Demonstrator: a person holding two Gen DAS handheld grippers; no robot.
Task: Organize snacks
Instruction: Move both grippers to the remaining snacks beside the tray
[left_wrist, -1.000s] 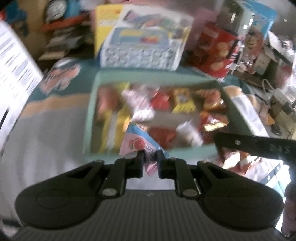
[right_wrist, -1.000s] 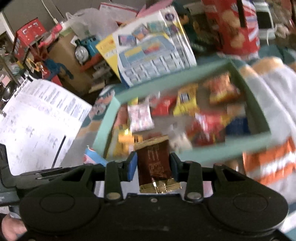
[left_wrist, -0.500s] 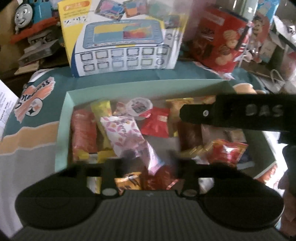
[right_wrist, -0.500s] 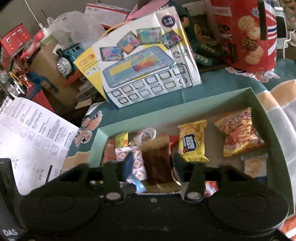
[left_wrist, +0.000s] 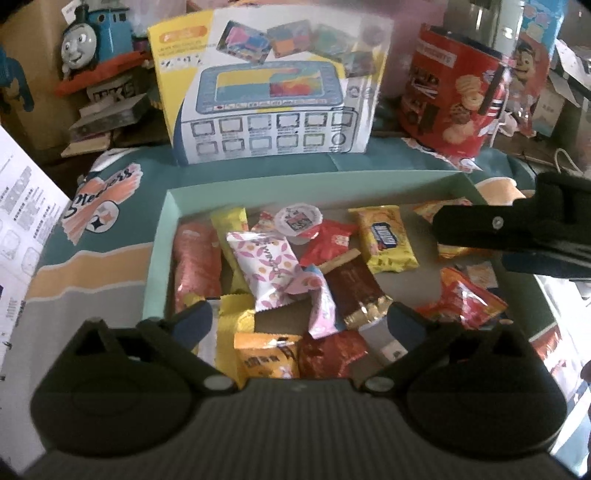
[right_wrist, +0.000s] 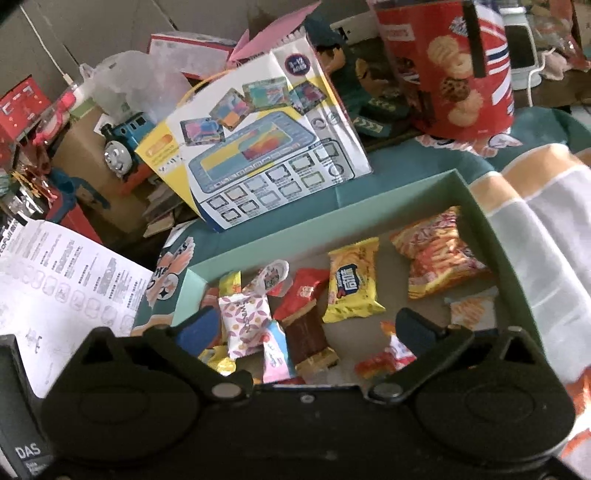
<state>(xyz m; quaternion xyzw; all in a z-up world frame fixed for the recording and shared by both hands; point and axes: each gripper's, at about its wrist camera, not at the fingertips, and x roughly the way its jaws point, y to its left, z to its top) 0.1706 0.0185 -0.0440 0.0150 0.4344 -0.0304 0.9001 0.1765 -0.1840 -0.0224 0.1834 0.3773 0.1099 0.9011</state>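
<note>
A pale green box (left_wrist: 162, 258) holds a white packet with pink leaf pattern (left_wrist: 267, 271), a yellow packet (left_wrist: 386, 240), a brown bar wrapper edged gold (left_wrist: 356, 291); upper right, a red biscuit tin (left_wrist: 454, 99).

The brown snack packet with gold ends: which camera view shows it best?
The left wrist view: the brown packet lies whole and large in the green box. The right wrist view shows it smaller and more slanted.

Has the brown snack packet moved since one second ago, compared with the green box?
Yes. The brown snack packet was held short of the green box's near wall; now it lies inside the box, released, as the right tool has just been opening.
</note>
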